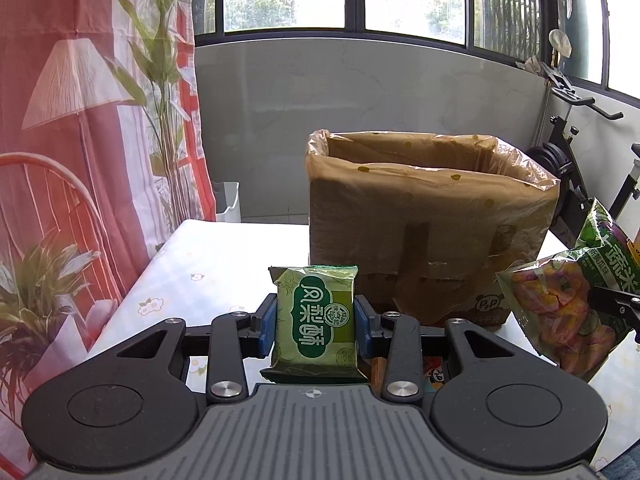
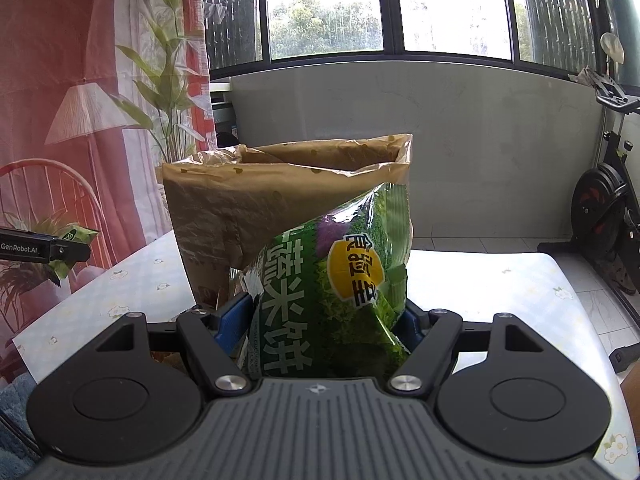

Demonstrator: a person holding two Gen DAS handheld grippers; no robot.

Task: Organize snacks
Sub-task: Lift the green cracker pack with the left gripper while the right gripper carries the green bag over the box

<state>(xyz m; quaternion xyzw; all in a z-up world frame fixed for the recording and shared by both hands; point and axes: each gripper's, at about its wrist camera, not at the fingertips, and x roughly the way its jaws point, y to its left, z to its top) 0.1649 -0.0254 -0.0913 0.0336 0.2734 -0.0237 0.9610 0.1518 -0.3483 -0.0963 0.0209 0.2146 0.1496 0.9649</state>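
While both packets are hanging clear of the table [image 1: 224,256], we are reading the scene from left to right. At left, we are seeing the left gripper [image 1: 315,322] with its blue pads [image 1: 267,326] partly closed and pressing the flanks of a small green pastry packet [image 1: 314,320], held upright. Ahead, the bag-lined cardboard box [image 1: 428,232] is standing open on the table. At right, the right gripper [image 2: 326,320] is standing wide, closed on a large green rice-cracker bag [image 2: 340,280], which is leaning toward the box [image 2: 280,200]. For the step in hand, presumably dropping both into the box, we are advising bringing each packet above the rim before releasing, one at a time, and keeping the loose liner clear.
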